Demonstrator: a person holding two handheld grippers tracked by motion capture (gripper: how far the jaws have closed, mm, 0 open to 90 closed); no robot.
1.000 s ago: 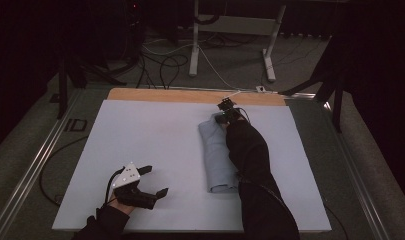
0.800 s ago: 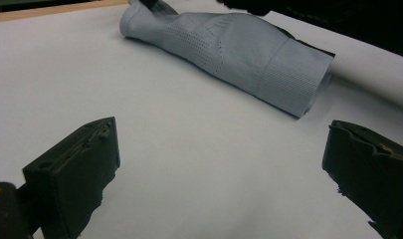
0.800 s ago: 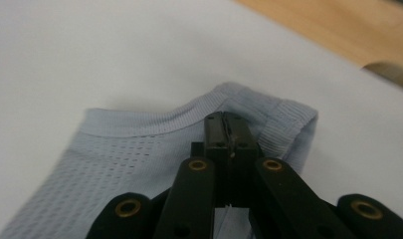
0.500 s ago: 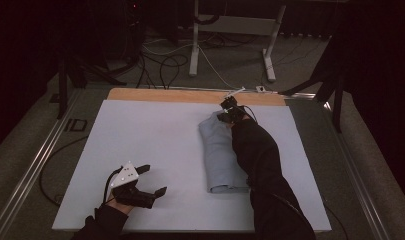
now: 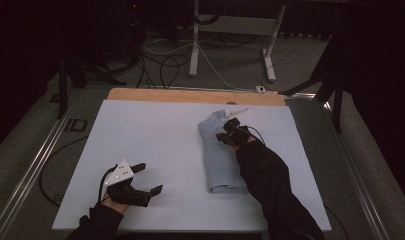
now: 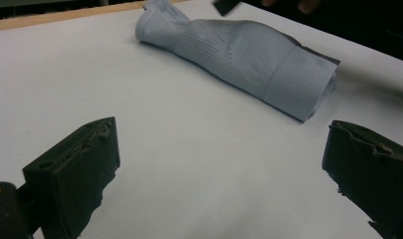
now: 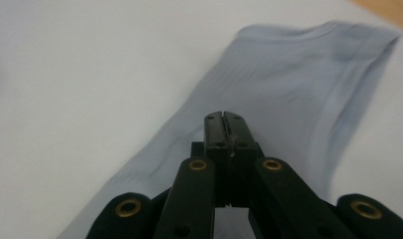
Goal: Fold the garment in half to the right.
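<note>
Cloth [image 5: 222,155] lies folded into a long strip on the sheet [image 5: 155,135]; right gripper [image 5: 229,137] clenched empty over it, left gripper [image 5: 145,177] released and apart; likely one fold left.

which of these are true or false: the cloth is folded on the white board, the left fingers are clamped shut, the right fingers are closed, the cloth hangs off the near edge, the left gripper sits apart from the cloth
1. The pale blue cloth lies folded on the white board. True.
2. The left gripper has its fingers clamped shut. False: they stand wide apart with nothing between them.
3. The right gripper has its fingers closed. True: they meet above the cloth.
4. The cloth hangs off the board's near edge. False: it lies wholly on the board, right of centre.
5. The left gripper sits apart from the cloth. True: bare board lies between them.
</note>
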